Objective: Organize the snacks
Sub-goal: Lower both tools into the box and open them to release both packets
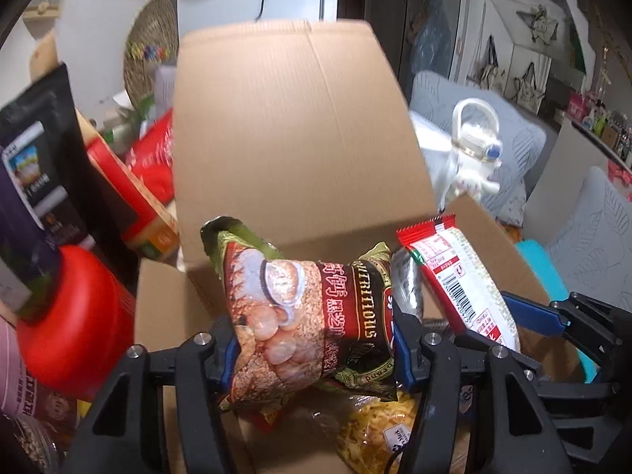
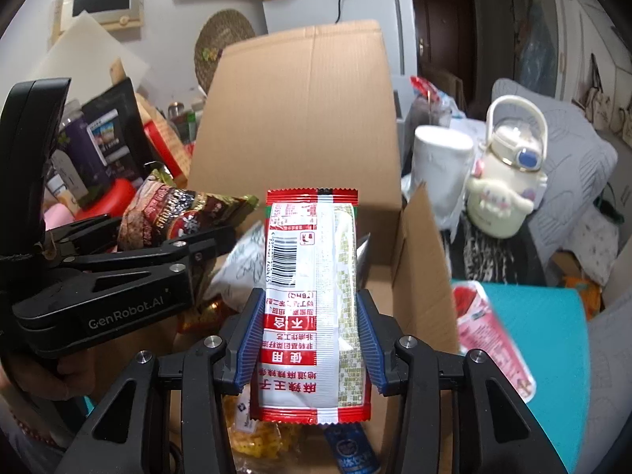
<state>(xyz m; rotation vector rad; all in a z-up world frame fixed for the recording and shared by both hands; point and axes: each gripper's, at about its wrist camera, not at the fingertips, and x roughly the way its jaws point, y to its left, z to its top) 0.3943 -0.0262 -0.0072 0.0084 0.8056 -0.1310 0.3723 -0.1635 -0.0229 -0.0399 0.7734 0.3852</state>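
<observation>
My left gripper (image 1: pixel 314 349) is shut on a brown and green cereal packet (image 1: pixel 300 316) and holds it over the open cardboard box (image 1: pixel 292 126). My right gripper (image 2: pixel 310 339) is shut on a red and white snack packet (image 2: pixel 312 308), upright over the same box (image 2: pixel 300 118). In the left wrist view the red and white packet (image 1: pixel 462 276) and the right gripper (image 1: pixel 553 320) show at right. In the right wrist view the left gripper (image 2: pixel 221 243) and its cereal packet (image 2: pixel 173 213) show at left. A yellow snack bag (image 1: pixel 379 434) and other packets lie in the box.
A red lid (image 1: pixel 75 316), red boxes (image 1: pixel 130 201) and a dark pouch (image 1: pixel 35 181) crowd the left of the box. A cream kettle-shaped bottle (image 2: pixel 509 181), a white cup (image 2: pixel 442 166), a teal mat (image 2: pixel 545 355) and a pink packet (image 2: pixel 489 328) sit at right.
</observation>
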